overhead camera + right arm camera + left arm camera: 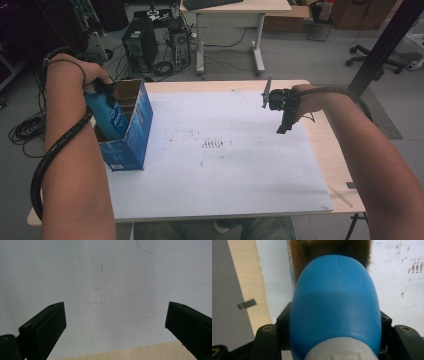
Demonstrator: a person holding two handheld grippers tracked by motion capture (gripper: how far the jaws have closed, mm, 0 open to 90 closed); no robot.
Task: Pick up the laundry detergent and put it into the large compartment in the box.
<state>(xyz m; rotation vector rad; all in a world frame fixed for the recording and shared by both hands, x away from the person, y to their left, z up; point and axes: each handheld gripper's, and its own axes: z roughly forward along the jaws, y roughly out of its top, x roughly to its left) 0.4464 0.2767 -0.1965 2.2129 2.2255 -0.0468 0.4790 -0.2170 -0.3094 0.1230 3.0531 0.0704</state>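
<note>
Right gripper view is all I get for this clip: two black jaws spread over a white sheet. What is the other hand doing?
Observer: The left gripper is shut on a blue bottle, seen in the high view.
Operator: Where is that bottle?
Observer: It hangs bottom-down, partly inside an open blue cardboard box at the table's left edge.
Operator: Which end is gripped?
Observer: The left gripper view shows the jaws clamped on the bottle's shoulder just below its white cap, with the box's brown inside beyond it.
Operator: And my gripper?
Observer: The right gripper hangs open and empty over the right side of the white sheet, away from the box.
</note>
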